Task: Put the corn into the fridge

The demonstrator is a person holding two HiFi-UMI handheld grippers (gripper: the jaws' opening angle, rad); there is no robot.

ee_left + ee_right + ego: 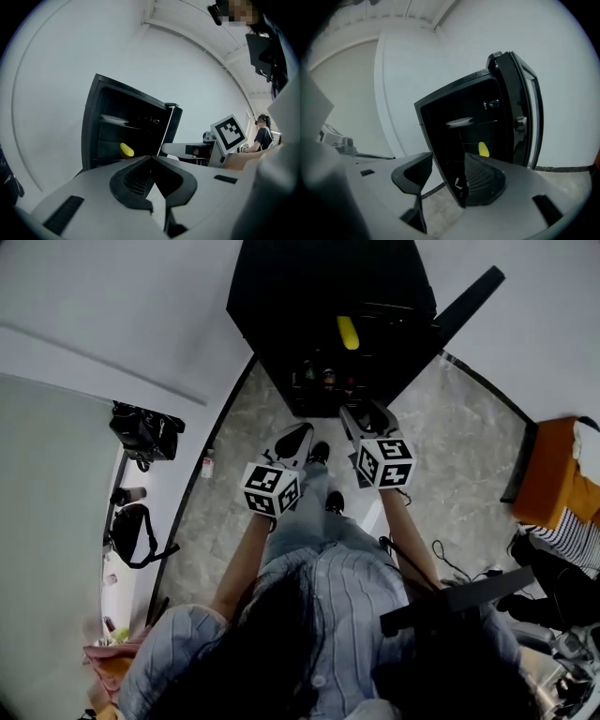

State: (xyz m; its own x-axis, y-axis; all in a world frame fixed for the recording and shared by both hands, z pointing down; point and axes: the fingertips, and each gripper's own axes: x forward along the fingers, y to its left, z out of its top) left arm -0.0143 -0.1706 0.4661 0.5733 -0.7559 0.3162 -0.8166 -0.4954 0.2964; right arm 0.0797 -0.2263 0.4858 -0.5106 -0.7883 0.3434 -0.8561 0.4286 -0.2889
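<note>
A yellow corn cob [348,332] lies on a shelf inside the black fridge [281,296], whose door [469,304] stands open to the right. In the left gripper view the corn [126,150] shows just past my jaws, inside the fridge [91,126]. The right gripper view has the corn [483,149] on a middle shelf beside the open door [520,122]. My left gripper [298,440] [151,157] is shut with nothing in it. My right gripper [364,418] [447,171] is open and holds nothing. Both hang in front of the fridge opening, apart from the corn.
A white plate [459,122] rests on the shelf above the corn, and small bottles [323,376] stand low in the fridge. Black bags [145,432] lie by the left wall. An orange seat [553,474] and a seated person [562,549] are at the right.
</note>
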